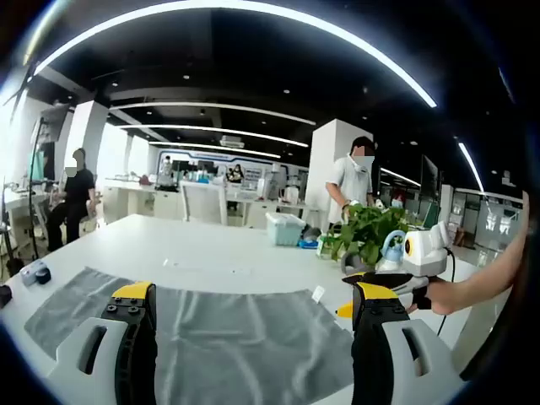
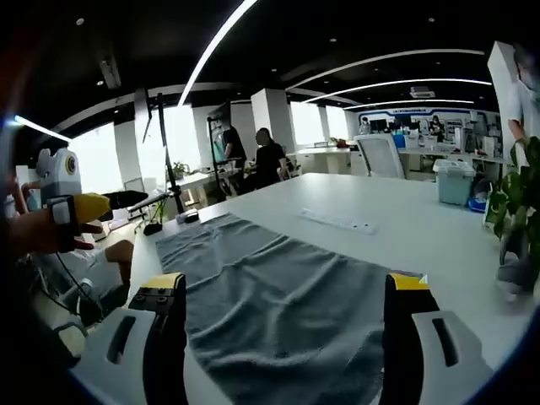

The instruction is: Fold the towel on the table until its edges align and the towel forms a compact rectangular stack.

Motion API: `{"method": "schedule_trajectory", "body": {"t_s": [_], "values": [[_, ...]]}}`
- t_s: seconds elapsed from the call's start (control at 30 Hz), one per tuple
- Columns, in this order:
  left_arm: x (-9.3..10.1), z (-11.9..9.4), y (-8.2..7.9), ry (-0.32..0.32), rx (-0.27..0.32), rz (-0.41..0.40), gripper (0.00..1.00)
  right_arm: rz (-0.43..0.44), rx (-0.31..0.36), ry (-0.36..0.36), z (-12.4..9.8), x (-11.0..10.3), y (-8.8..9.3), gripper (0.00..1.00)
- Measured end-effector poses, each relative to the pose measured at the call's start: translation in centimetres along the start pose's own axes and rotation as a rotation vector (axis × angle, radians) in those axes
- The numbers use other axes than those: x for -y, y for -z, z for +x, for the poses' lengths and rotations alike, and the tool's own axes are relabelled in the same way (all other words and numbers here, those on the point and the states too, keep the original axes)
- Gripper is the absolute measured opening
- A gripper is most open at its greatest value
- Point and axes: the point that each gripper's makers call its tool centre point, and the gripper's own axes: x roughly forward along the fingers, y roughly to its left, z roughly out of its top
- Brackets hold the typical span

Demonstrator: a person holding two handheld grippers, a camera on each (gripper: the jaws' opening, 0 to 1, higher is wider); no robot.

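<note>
Two black jaws capped in yellow rise at the bottom of the left gripper view, the left gripper (image 1: 251,302) spread wide with nothing between its tips, hovering over the near part of a grey towel (image 1: 245,342). That towel lies flat and unfolded on a long white table (image 1: 211,253), its far edge running roughly straight across and its left end reaching toward a small dark object (image 1: 35,273) near the table's corner. Over at the right of that view the right gripper (image 1: 371,283) comes in, held by a bare forearm (image 1: 485,278), its yellow-tipped jaws pointing left just beyond the towel's right end. In the right gripper view the right gripper (image 2: 291,291) stands parted as well, gripping nothing, with the towel (image 2: 278,295) stretching away between and beyond its jaws toward the table's far-left corner. The left gripper (image 2: 105,205) appears at the left edge there, held in a hand (image 2: 34,232) off the table's side; whether its jaws touch anything from this angle I cannot tell. A thin white strip (image 2: 337,221) lies on the bare table (image 2: 422,228) past the towel, well apart from it. A leafy green plant (image 1: 367,232) sits toward the table's far right end, near a pale lidded box (image 1: 284,228). Beyond, a person in black (image 1: 72,207) sits at a desk, and a person in a white shirt (image 1: 350,186) stands by a square pillar.
</note>
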Motion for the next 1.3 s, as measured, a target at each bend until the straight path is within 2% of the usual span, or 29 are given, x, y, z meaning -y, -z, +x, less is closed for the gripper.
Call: {"method": "schedule_trajectory", "body": {"t_s": [0.07, 0.13, 0.2, 0.37, 0.47, 0.5, 0.57, 0.6, 0.63, 0.67, 0.7, 0.73, 0.87, 1.1, 1.13, 1.3], "values": [[1.2, 0.3, -0.6, 0.024, -0.004, 0.061, 0.99, 0.003, -0.009, 0.010, -0.1, 0.2, 0.2, 0.99], [1.9, 0.4, -1.0, 0.031, -0.004, 0.051, 0.99, 0.007, -0.013, 0.016, -0.2, 0.2, 0.2, 0.99], [2.3, 0.6, -1.7, 0.055, 0.025, 0.036, 0.99, 0.017, 0.008, 0.018, -0.1, 0.2, -0.3, 0.98], [0.8, 0.3, -1.3, 0.070, 0.010, 0.051, 0.99, 0.009, 0.032, 0.055, -0.2, 0.8, -0.7, 0.98], [0.3, 0.3, -1.3, 0.111, 0.036, 0.076, 0.99, -0.042, 0.093, 0.082, -0.8, 1.4, -1.4, 0.98], [0.0, 0.5, -0.9, 0.118, 0.018, 0.061, 0.99, -0.071, 0.083, 0.123, -1.2, 2.2, -1.1, 0.97], [-0.3, 0.7, 0.0, 0.132, -0.043, 0.054, 0.99, -0.044, 0.053, 0.161, -1.9, 3.0, -0.5, 0.97], [-0.6, 0.7, 0.1, 0.122, -0.057, 0.066, 0.99, 0.009, 0.045, 0.170, -2.3, 3.0, -0.3, 0.98], [-0.8, 0.8, -0.2, 0.113, -0.052, 0.075, 0.99, 0.062, 0.069, 0.165, -2.7, 2.9, -0.6, 0.98], [-0.8, 0.7, -0.4, 0.113, -0.035, 0.077, 0.99, 0.049, 0.098, 0.155, -2.9, 2.8, -1.2, 0.99], [-0.8, 0.7, -0.8, 0.117, -0.005, 0.067, 0.99, 0.006, 0.097, 0.161, -3.0, 2.9, -1.2, 0.99], [-0.9, 0.7, -0.7, 0.119, -0.007, 0.062, 0.99, -0.029, 0.087, 0.184, -3.2, 3.3, -1.0, 0.99], [-1.6, 0.3, -0.2, 0.113, -0.035, 0.062, 0.99, 0.038, 0.075, 0.207, -3.0, 3.2, -0.6, 0.98], [-2.2, -0.9, 0.4, 0.054, 0.003, 0.032, 0.99, -0.020, 0.049, 0.174, -2.5, 2.1, -0.3, 0.97], [-2.2, -0.9, 0.5, 0.051, 0.001, 0.027, 0.99, -0.029, 0.027, 0.170, -2.4, 2.0, 0.2, 0.96], [-2.1, -1.8, 0.6, 0.040, 0.005, 0.005, 0.99, 0.018, 0.017, 0.168, -2.3, 2.1, 0.7, 0.96]]}}
